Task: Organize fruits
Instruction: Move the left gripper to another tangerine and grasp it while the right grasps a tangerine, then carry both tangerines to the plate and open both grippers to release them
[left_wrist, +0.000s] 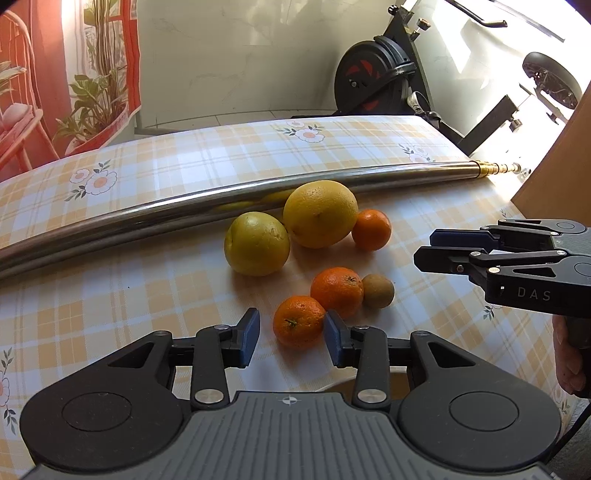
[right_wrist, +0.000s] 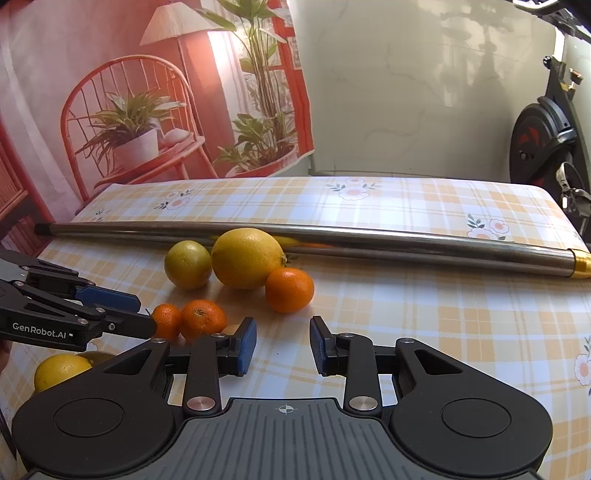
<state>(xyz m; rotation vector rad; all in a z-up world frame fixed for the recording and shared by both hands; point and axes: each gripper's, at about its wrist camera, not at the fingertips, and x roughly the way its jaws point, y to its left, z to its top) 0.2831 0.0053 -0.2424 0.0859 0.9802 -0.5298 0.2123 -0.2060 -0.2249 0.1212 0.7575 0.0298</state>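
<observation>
Left to right on the checked bench (left_wrist: 147, 295): my left gripper (left_wrist: 291, 338) hangs with its jaws parted around the nearest mandarin (left_wrist: 299, 321), pads beside the fruit but not visibly pressing it, a second mandarin (left_wrist: 337, 291) touching that one and a small brown fruit (left_wrist: 378, 291) just beside. Beyond them lie a greenish citrus (left_wrist: 256, 243), a large yellow citrus (left_wrist: 320, 213) and a third mandarin (left_wrist: 371, 229), all near the steel tube (left_wrist: 147, 214) across the bench's far side. My right gripper (right_wrist: 283, 345) hovers over bare cloth, jaws apart and holding nothing.
</observation>
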